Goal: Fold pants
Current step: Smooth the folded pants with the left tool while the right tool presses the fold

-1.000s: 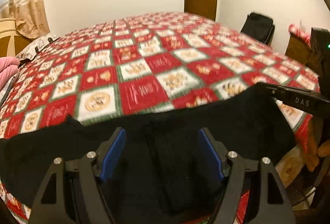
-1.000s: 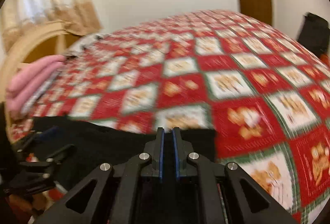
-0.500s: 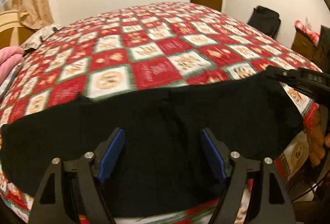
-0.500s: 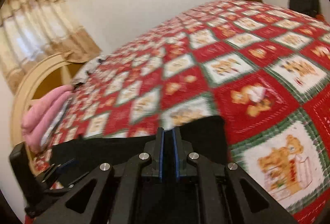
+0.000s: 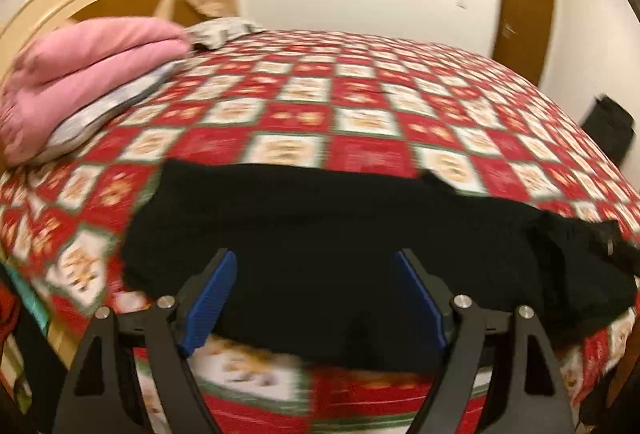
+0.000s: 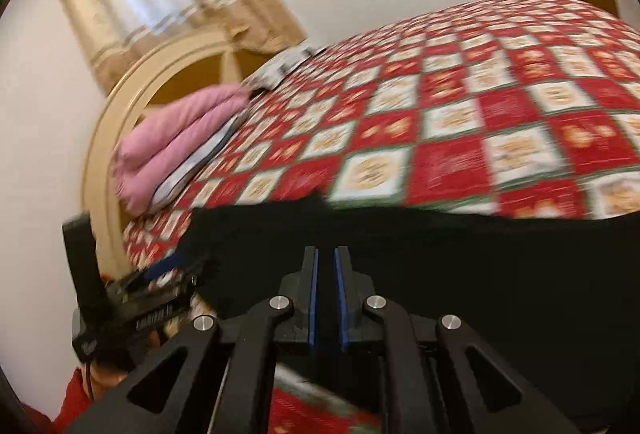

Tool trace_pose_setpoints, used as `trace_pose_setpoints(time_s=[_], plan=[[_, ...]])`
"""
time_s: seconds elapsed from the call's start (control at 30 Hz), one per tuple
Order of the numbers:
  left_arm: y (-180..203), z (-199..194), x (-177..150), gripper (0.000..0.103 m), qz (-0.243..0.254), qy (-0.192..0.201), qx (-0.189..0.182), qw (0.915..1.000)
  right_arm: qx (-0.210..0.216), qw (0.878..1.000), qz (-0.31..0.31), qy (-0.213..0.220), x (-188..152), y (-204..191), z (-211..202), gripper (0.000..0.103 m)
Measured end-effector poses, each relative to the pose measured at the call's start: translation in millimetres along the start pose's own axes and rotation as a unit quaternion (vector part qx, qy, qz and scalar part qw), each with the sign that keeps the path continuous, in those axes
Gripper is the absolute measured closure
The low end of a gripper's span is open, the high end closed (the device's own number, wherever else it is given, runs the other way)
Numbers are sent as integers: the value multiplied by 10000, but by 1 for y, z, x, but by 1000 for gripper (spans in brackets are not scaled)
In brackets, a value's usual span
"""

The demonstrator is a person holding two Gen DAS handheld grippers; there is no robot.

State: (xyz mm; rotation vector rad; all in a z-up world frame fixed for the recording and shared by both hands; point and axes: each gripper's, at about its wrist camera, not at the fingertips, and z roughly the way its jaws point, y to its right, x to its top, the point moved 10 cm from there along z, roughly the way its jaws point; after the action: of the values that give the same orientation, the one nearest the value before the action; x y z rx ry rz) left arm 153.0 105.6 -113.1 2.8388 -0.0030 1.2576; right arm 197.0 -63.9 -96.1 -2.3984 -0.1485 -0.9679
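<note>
- Black pants (image 5: 340, 234) spread flat across the lower middle of the frame, on the red checked bedspread (image 5: 360, 122) near the bed's front edge; pink pillow (image 5: 80, 74) at upper left, well apart
- Left gripper (image 5: 316, 298) released, blue pads wide apart over the cloth; nothing held
- Right gripper (image 6: 325, 298) nearly clenched, narrow slit between pads; whether cloth is pinched, cannot tell
- Probably soft, light, limp; likely to sag and bunch; best taken at a hem or corner edge, pinching both layers

Both wrist views low, close at near edge of red-and-white checked quilted bedspread (image 5: 360, 122), facing across toward cream arched headboard (image 6: 132, 106). Shared: flat black fabric pants (image 5: 340, 234) (image 6: 480, 274), folded pink blanket (image 5: 80, 74) (image 6: 180, 138).
</note>
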Motion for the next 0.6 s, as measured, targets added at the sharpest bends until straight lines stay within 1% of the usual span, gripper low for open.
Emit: trace_pose_setpoints(time_s=[0.13,0.2,0.3,0.37,0.47,0.6], plan=[[-46,2,-7,14,-398,21,363,9985,111,9979,-396,-500,-34,-30,26,94],[-63,2,-10,14,-561,35,472,9973,167,9957,-532,-746,-48,-40,36,94],[-88,3,-18,14,-778,4,635,9949,191,9942,-640,-842,-55,-47,42,94],[-102,2,-23,14,-904,-15,767,9930,192,9938,-717,-823,-56,-50,42,94],[-120,1,-28,14,-1097,-21,865,9902,189,9936,-746,-825,-58,-53,43,94],[-133,2,-32,14,-1395,-57,811,9869,188,9934,-722,-875,-62,-53,42,94]])
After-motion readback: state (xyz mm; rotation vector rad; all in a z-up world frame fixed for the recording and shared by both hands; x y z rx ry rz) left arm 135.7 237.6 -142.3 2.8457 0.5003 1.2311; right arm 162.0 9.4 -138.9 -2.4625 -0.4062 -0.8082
